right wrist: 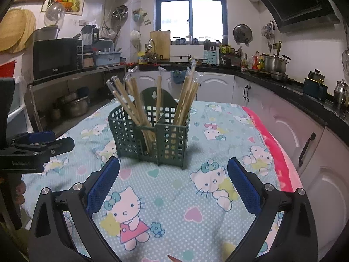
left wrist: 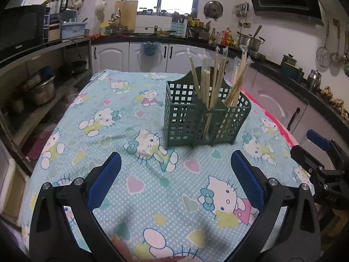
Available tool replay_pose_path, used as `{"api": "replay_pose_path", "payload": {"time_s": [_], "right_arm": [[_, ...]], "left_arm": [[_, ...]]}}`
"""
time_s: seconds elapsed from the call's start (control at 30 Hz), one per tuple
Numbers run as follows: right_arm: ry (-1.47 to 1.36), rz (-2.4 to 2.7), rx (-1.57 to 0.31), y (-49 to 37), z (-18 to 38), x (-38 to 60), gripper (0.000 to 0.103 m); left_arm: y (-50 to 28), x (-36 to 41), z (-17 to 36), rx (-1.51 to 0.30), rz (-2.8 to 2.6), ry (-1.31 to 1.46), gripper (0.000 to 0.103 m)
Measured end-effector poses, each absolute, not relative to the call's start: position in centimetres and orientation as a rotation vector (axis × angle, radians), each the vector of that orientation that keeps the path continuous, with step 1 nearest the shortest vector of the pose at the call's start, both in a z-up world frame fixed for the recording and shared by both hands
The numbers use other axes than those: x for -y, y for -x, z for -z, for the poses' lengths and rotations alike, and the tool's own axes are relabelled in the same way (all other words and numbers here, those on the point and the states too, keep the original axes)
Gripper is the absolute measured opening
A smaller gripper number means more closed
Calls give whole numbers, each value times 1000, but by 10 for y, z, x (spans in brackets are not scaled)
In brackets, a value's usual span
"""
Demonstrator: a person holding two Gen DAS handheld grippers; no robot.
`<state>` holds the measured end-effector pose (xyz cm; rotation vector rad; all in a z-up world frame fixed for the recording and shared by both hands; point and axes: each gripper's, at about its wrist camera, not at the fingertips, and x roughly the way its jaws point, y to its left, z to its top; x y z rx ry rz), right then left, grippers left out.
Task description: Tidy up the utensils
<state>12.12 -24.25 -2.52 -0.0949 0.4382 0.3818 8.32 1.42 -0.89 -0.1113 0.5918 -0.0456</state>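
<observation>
Nearest you, your left gripper (left wrist: 175, 168) hovered low over the table (left wrist: 113, 100) with its two blue-padded fingers (left wrist: 104, 180) spread wide apart and nothing between them. Your right gripper (right wrist: 173, 174) did the same: two fingers (right wrist: 102, 184) held wide, empty, above the cartoon-cat tablecloth (right wrist: 165, 207). Each gripper showed at the edge of the other's view, so they sat side by side, apart from one another.

Just beyond both sets of fingertips stood one dark green plastic utensil caddy (left wrist: 205, 118), upright on the cloth near the middle of the table, touched by neither gripper. Its lattice walls formed several compartments; you could see a dividing wall in the right wrist view, but the exact number of compartments was not clear.

Inside it stood the wrapped chopsticks (right wrist: 130, 102), long axes near vertical, lower ends down in the caddy and wrapped tops pointing up and fanning outward. They fell into three groups: a bundle leaning left, one single pair nearly upright in the middle, and a bundle leaning right. Roughly eight or nine pairs; overlap prevented a firm count.

Beyond the table, white cabinets (right wrist: 213, 87) ran along the wall.
</observation>
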Motion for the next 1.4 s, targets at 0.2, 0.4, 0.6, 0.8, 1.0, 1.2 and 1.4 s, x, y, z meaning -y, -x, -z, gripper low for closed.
{"api": "replay_pose_path", "payload": {"time_s": [0.2,0.4,0.6,0.8,1.0,1.2,1.4], "right_arm": [[81,-389,-385,-108,36,242,96],[47,-388,-306,-98,36,245,96],[27,-363,-261,-93,38,250,97],[21,-354,-258,-94,38,252,96],[24,-344,-255,-93,37,253,96],[24,-345,-260,-93,38,253,96],[23,-343,-257,-93,38,254,96]], "left_arm": [[-73,-11,22,-546,44,129,92],[-66,-16,23,-486,39,151,92],[-63,-16,23,-452,28,153,92],[-63,-16,23,-443,30,157,92],[-63,-16,23,-443,30,159,92],[-63,-17,23,-442,29,158,92],[-62,-17,22,-439,26,157,93]]}}
